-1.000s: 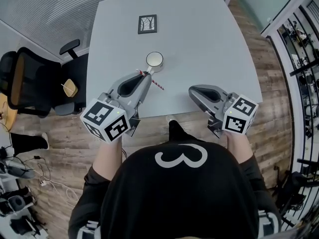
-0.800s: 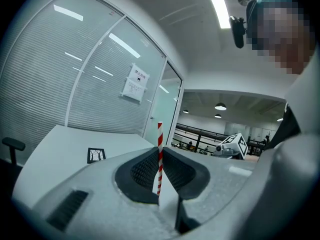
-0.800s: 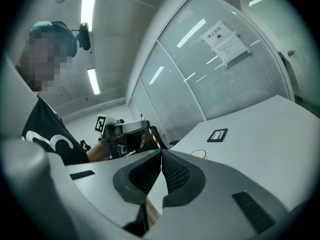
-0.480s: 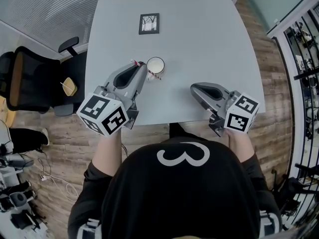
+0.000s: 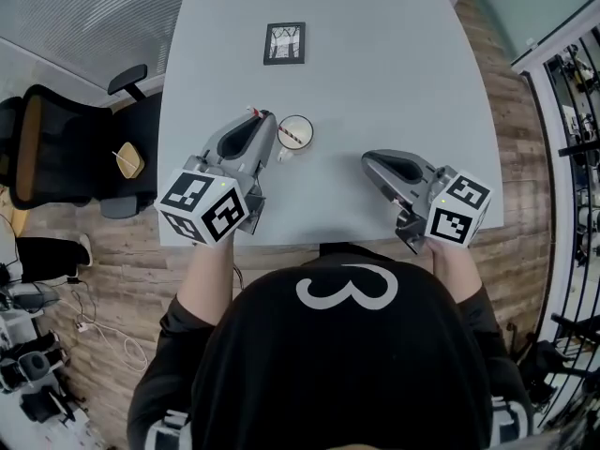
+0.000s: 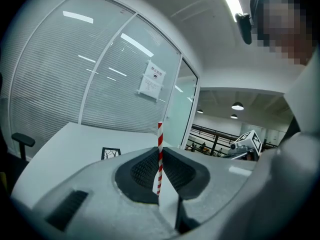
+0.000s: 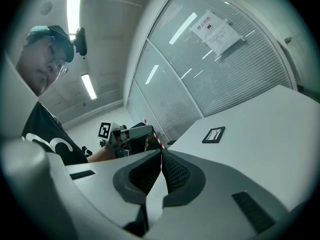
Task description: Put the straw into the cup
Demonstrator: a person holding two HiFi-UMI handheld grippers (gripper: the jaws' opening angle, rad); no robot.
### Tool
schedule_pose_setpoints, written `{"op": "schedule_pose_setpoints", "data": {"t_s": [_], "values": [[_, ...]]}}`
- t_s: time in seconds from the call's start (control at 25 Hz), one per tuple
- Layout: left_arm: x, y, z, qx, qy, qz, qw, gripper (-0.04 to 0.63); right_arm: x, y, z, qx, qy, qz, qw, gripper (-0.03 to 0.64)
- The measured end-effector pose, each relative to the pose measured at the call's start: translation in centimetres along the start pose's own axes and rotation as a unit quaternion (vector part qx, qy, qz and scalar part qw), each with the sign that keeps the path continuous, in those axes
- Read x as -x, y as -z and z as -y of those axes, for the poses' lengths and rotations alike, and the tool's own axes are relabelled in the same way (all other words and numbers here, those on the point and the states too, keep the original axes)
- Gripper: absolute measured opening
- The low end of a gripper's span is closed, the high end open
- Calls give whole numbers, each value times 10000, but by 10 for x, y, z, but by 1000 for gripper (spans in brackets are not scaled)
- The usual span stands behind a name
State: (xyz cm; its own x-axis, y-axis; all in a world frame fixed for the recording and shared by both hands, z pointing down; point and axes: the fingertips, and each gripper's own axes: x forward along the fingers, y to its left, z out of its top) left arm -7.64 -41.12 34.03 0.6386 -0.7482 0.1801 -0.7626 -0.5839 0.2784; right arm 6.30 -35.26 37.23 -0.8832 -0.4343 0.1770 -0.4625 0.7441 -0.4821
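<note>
A white cup [image 5: 306,123] stands on the grey table [image 5: 375,64], near its front left. My left gripper [image 5: 265,120] is just left of the cup and shut on a red-and-white striped straw [image 5: 290,137]. The straw slants from the jaws across the cup's mouth; I cannot tell how deep its end sits. In the left gripper view the straw [image 6: 160,154] stands upright between the pressed pads. My right gripper [image 5: 367,160] hovers to the right of the cup, near the front edge, shut with nothing in it [image 7: 161,154].
A small framed picture [image 5: 285,43] lies flat at the far middle of the table. A black office chair [image 5: 56,148] stands on the wooden floor off the left edge. Glass walls with blinds lie beyond the table.
My left gripper carried the straw away from the front edge to the cup's left side, and the straw's end now lies over the cup. My right gripper also moved farther over the table.
</note>
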Motion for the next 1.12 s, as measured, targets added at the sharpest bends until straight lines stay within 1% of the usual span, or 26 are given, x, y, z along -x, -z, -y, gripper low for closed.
{"op": "schedule_pose_setpoints", "data": {"t_s": [0.24,0.6,0.88,1.12], "values": [[-13,15,-30,513,-225,76,9984,34,-9,2,19,-108,6,-85,9999,12],[-30,43,-53,902,-455,-45,9949,34,-16,7,40,-270,32,-142,9995,12],[-38,66,-63,1033,-577,-185,9928,34,-24,16,51,-434,12,-211,9988,12],[-44,83,-63,1066,-500,-265,9927,34,-26,23,63,-612,88,-158,9980,12]]}}
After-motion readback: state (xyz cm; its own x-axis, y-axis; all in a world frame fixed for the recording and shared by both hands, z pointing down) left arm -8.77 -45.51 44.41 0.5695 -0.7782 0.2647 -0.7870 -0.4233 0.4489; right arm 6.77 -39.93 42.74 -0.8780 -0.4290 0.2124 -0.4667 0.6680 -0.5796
